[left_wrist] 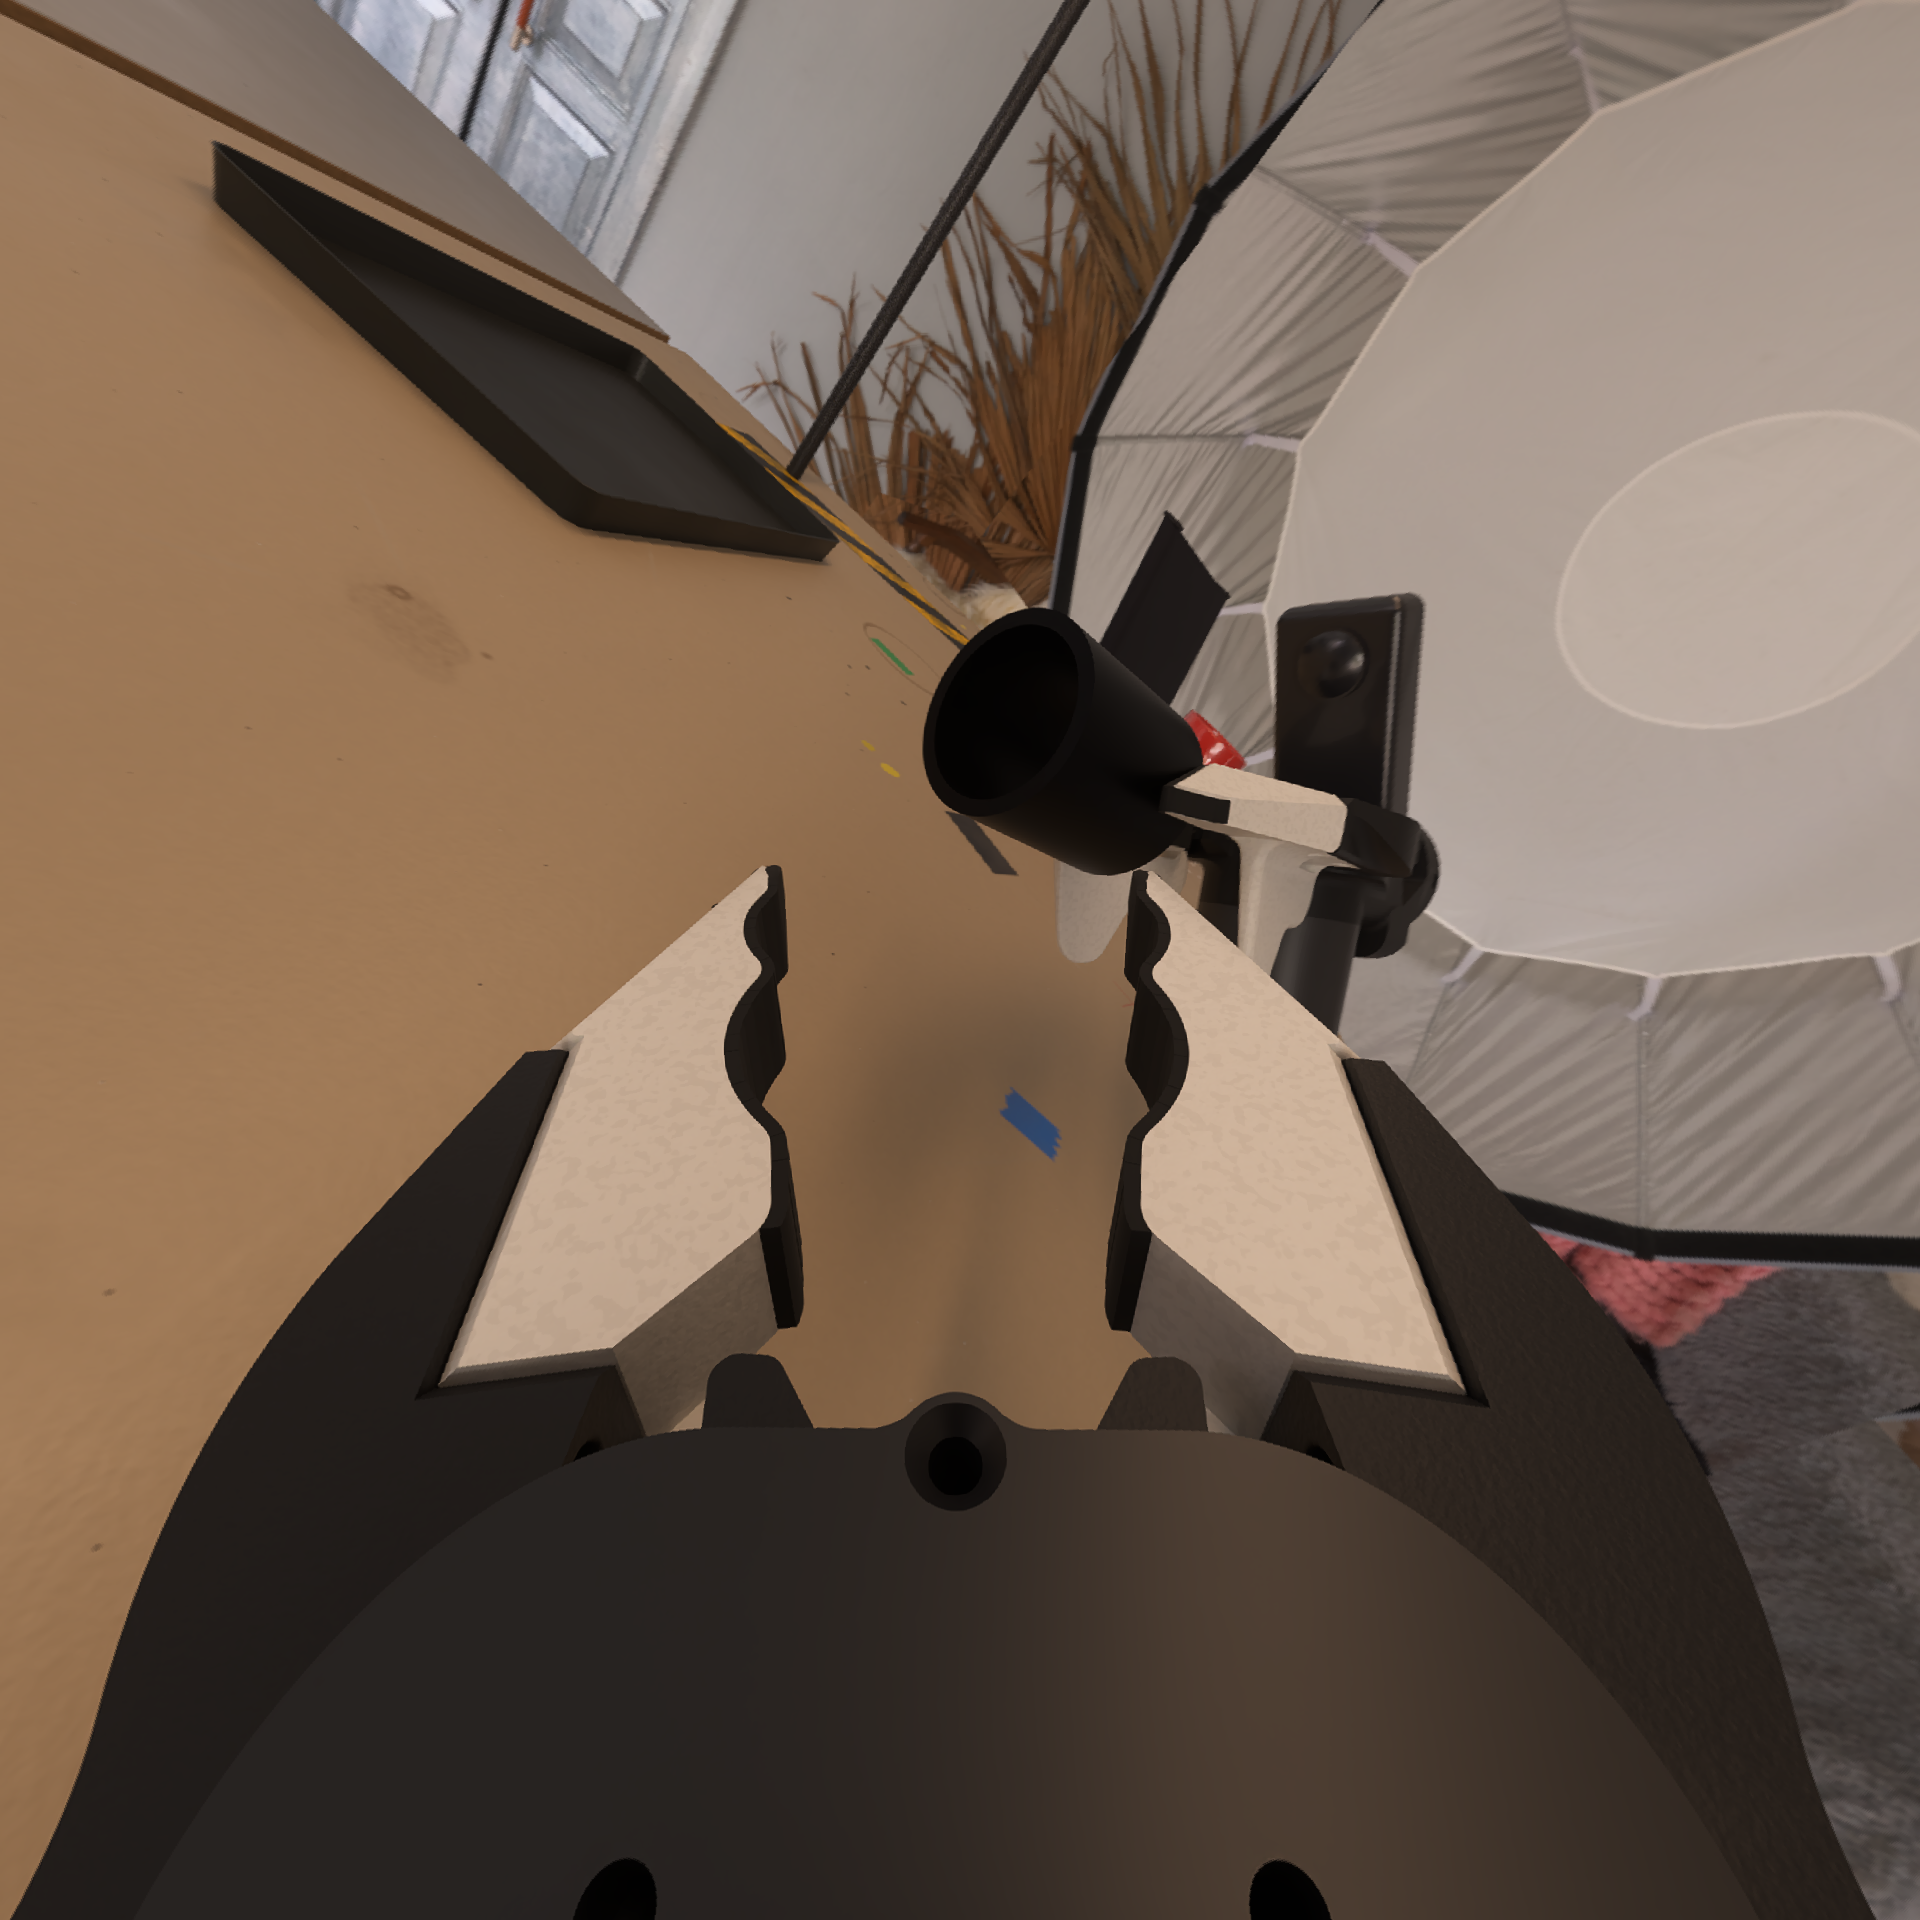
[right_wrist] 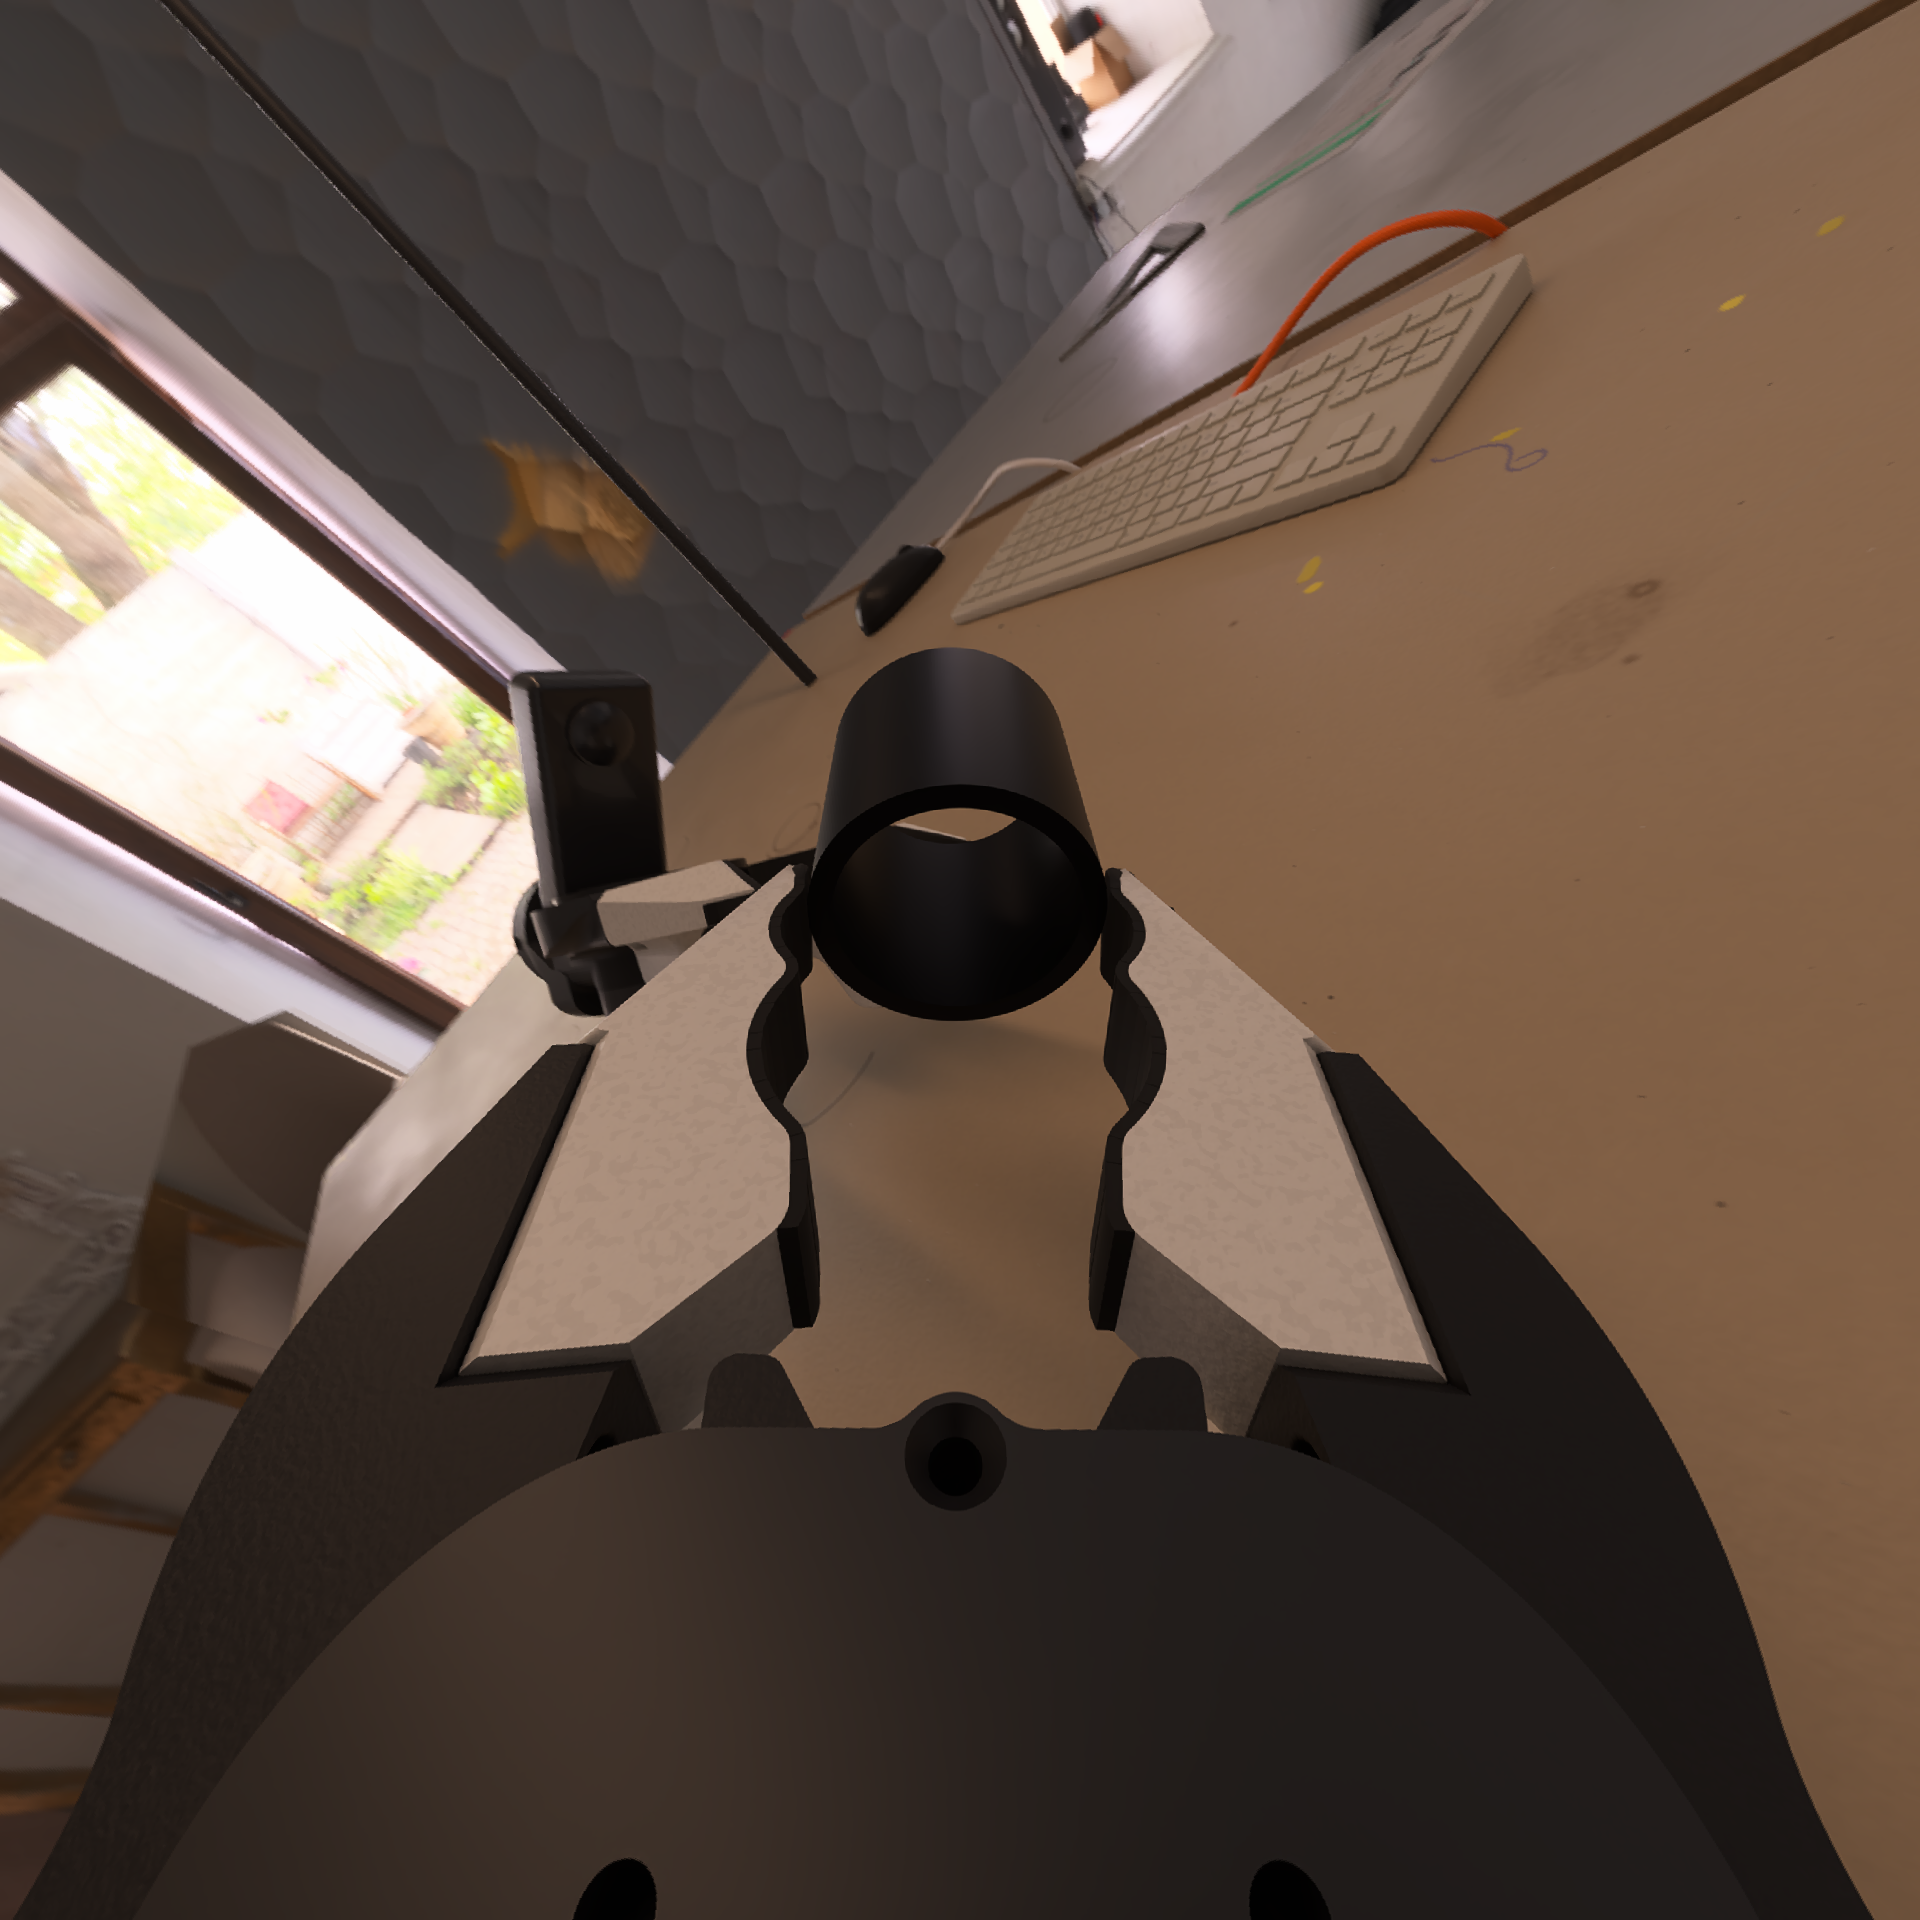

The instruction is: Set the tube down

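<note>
Left and right wrist views. The short, hollow black cylindrical tube [right_wrist: 954, 862] sat between the fingertips of the right gripper [right_wrist: 954, 914], whose two cream-padded, black-backed fingers pressed against its opposite sides; the jaws were closed only as far as the tube's width. The tube was held clear above the tan wooden tabletop [right_wrist: 1558, 935], its open end facing the right wrist camera and its shadow falling on the surface below. In the left wrist view the same tube [left_wrist: 1049, 743] appeared ahead and to the right, gripped at its far end by the right gripper [left_wrist: 1195, 800]. The left gripper [left_wrist: 956, 904] hovered over the tabletop [left_wrist: 312, 883] with its jaws spread apart and nothing between them. A shallow black rectangular tray [left_wrist: 499, 364] lay on the table farther off, and a small blue tape mark [left_wrist: 1032, 1122] showed between the left fingers. A white computer keyboard [right_wrist: 1247, 447] and a black mouse [right_wrist: 899, 584] lay beyond the tube in the right wrist view.
</note>
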Available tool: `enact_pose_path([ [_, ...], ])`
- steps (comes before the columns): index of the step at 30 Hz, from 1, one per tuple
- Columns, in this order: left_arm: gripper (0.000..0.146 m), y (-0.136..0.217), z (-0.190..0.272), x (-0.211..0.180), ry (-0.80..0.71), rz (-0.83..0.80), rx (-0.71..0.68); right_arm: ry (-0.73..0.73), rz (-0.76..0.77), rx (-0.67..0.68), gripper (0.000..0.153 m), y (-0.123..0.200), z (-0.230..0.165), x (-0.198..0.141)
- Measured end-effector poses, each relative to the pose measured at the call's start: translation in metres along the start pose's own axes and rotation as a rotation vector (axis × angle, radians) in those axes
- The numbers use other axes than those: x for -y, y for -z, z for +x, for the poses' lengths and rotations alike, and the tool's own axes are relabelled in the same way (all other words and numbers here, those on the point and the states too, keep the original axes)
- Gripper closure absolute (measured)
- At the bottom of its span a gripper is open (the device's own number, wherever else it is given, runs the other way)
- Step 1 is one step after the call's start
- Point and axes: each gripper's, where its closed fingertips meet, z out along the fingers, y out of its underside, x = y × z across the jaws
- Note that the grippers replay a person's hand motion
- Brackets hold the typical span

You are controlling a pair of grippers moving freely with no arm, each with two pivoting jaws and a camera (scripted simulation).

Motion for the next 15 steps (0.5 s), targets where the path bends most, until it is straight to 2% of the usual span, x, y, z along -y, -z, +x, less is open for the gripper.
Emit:
enact_pose_path([
  [5,0.082,0.000,-0.005,-0.001,-0.013,-0.014,0.030,0.082,-0.065,-0.060,0.097,0.002,0.006,-0.001],
  [8,0.083,0.001,-0.005,0.001,-0.008,-0.007,0.031,0.151,-0.053,-0.080,0.097,0.011,0.001,0.020],
  [11,0.084,0.003,-0.007,0.002,-0.028,-0.003,0.047,0.337,-0.041,-0.180,0.097,0.049,-0.002,0.063],
  [15,0.084,0.003,-0.010,-0.001,-0.072,-0.026,0.063,0.655,-0.248,-0.479,0.097,0.132,0.027,0.128],
])
